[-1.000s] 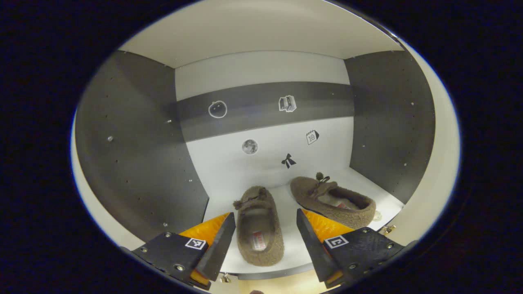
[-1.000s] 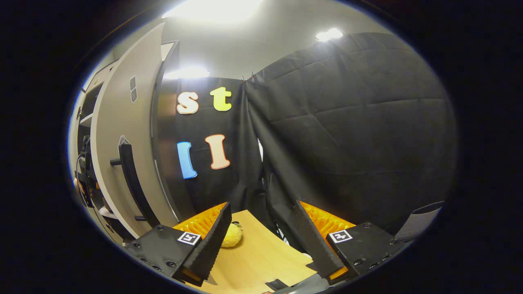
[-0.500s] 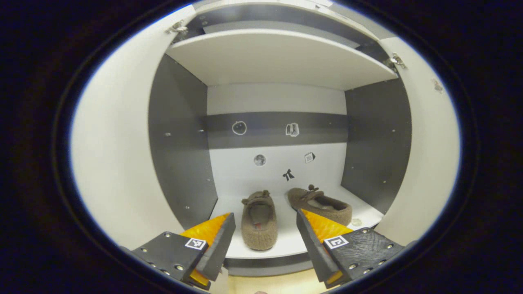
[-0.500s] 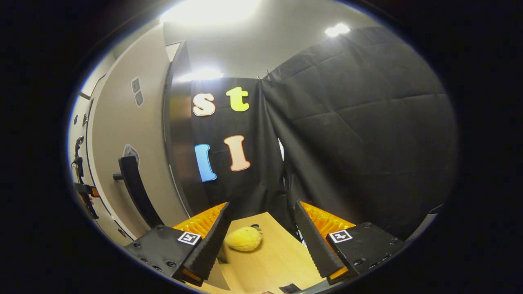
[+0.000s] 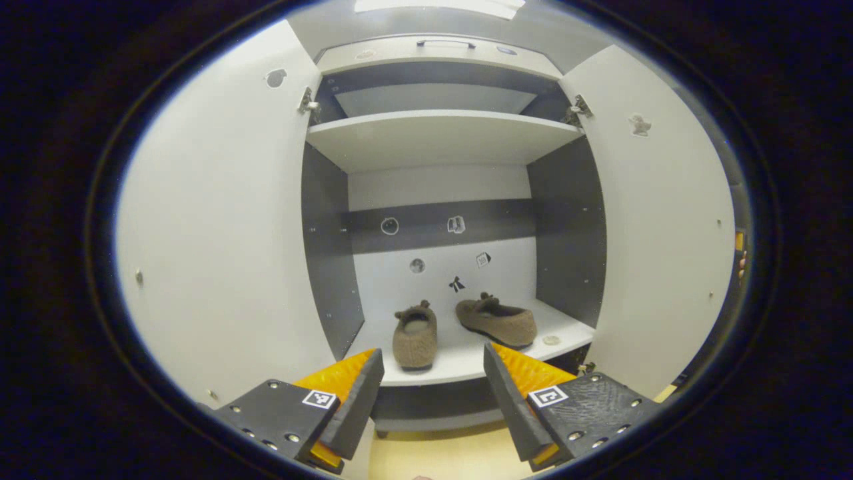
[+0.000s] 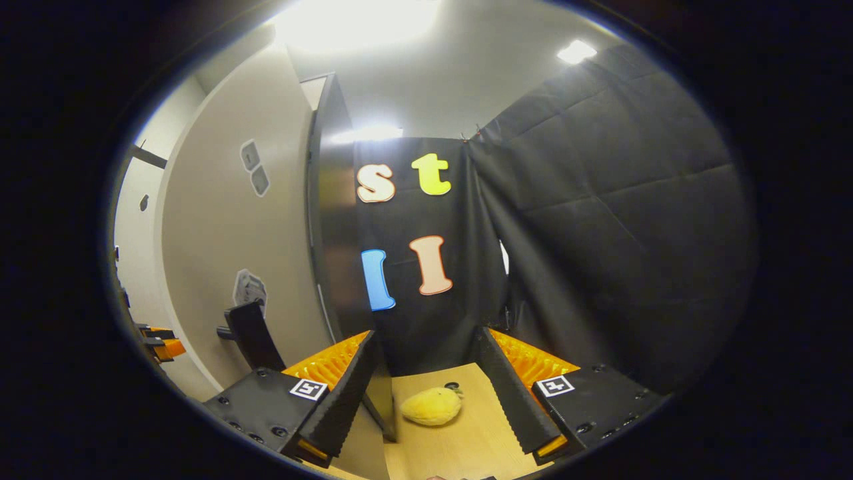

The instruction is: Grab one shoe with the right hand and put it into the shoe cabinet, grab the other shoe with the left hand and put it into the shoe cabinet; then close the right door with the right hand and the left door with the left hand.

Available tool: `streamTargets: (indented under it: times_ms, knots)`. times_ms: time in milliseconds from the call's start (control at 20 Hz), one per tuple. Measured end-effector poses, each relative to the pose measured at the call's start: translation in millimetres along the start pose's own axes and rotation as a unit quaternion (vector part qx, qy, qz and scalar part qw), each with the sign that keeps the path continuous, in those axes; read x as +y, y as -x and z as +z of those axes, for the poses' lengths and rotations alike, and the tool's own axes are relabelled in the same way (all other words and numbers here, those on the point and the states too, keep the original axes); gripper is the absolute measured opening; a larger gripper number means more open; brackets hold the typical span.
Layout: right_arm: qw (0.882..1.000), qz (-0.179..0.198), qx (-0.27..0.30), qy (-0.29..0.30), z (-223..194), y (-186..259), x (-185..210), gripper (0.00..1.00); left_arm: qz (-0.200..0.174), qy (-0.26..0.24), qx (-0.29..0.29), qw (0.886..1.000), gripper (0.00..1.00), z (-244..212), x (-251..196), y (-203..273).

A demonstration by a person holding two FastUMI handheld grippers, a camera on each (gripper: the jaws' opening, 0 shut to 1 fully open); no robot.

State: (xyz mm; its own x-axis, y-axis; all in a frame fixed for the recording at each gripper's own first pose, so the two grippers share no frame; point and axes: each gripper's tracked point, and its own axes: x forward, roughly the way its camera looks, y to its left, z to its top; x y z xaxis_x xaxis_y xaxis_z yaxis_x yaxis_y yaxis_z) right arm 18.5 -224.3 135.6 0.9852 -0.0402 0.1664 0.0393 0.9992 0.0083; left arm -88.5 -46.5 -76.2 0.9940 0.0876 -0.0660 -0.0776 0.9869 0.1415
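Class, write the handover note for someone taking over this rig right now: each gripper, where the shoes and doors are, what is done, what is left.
Left gripper: open, empty, facing the cabinet.
Right gripper: open, empty, beside the right door near its handle.
Both shoes, left shoe and right shoe, lie on the lower shelf.
Done: shoes stored.
Left: close the right door, then the left door; both stand open.

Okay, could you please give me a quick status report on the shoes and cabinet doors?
Left tongs open, empty. Right tongs open, beside the right door's dark handle. Both fuzzy brown slippers on the shelf. White doors open.
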Motion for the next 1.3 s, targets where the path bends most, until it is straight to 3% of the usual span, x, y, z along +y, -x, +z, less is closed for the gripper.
streamTargets:
  times_ms: [100, 200, 250, 300, 550, 800, 1300]
  knots:
    - [1.000, 0.028, 0.004, 0.007, -4.1, 1.3, 15.3, 0.98, 0.003, 0.021, 0.016, 1.000, 0.95, -17.5, -7.4, 17.2]
    - [0.999, 0.033, 0.001, 0.024, -4.8, 0.8, 15.9, 0.89, 0.015, 0.033, 0.029, 0.999, 0.95, -30.9, -4.5, 27.6]
    - [0.999, 0.036, 0.001, 0.031, -3.7, 0.8, 16.9, 0.89, 0.021, 0.038, 0.034, 0.998, 0.95, -35.4, -1.5, 34.9]
    - [0.999, 0.038, 0.001, 0.037, -2.9, 1.2, 18.9, 0.94, 0.026, 0.043, 0.036, 0.998, 0.88, -38.3, 0.7, 41.4]
    - [0.998, 0.053, 0.007, 0.038, -4.3, -0.7, 35.3, 0.94, 0.048, 0.059, 0.034, 0.997, 0.88, -45.4, 15.7, 68.6]
    - [0.996, 0.088, 0.024, 0.005, -17.7, 5.9, 78.0, 0.96, 0.055, 0.063, 0.036, 0.996, 0.88, -50.9, 29.7, 85.1]
    - [0.990, 0.139, 0.034, -0.008, -40.4, -4.2, 180.4, 0.96, 0.020, 0.102, 0.026, 0.994, 0.88, -55.1, 46.8, 125.9]
